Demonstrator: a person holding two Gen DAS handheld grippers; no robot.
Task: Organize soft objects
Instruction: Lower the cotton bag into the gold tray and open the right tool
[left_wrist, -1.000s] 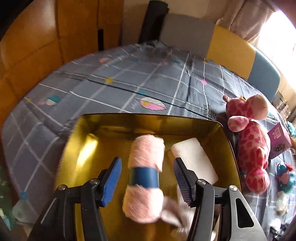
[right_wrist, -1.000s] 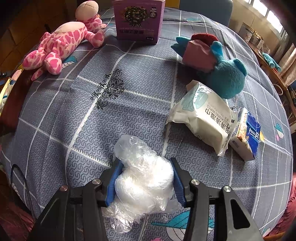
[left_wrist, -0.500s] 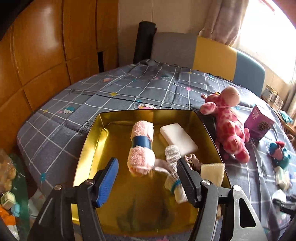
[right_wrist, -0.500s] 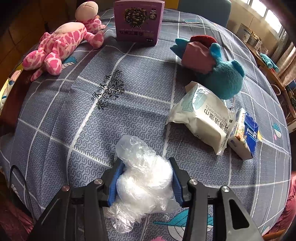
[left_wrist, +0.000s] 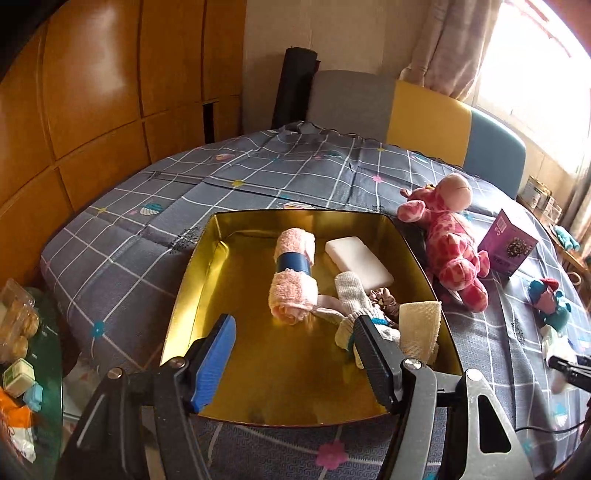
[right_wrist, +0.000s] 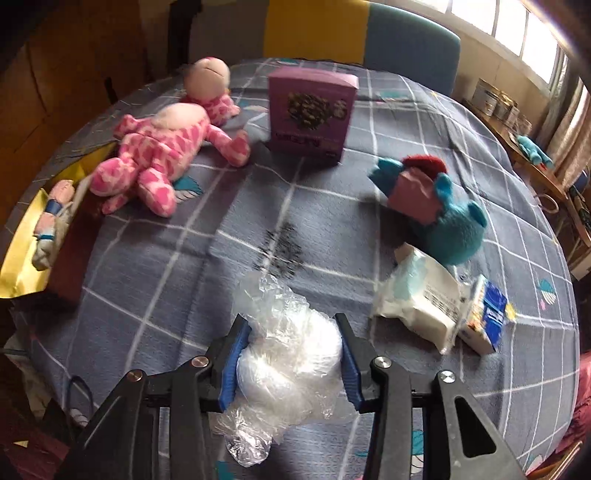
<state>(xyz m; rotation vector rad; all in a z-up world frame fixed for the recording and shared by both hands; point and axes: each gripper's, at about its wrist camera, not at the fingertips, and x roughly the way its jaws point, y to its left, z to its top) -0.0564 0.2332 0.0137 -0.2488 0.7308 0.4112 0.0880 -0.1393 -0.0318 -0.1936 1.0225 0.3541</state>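
Here the right gripper (right_wrist: 291, 363) is closing its jaws on a plastic bag (right_wrist: 291, 354); the left gripper (left_wrist: 295, 354) hangs wide, empty, above the tray (left_wrist: 192, 273).

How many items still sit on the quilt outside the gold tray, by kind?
Plush toys: 2, pink giraffe and teal plush
Boxes: 2, purple box and blue carton
Wipes packs: 1
Total: 5

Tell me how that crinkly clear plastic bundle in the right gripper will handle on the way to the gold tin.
The plastic bundle probably squashes: the right gripper is closing on it and it bulges between the pads. Looks light. Its glossy film may slip, and the loose tail below could snag on the gold tin's rim.
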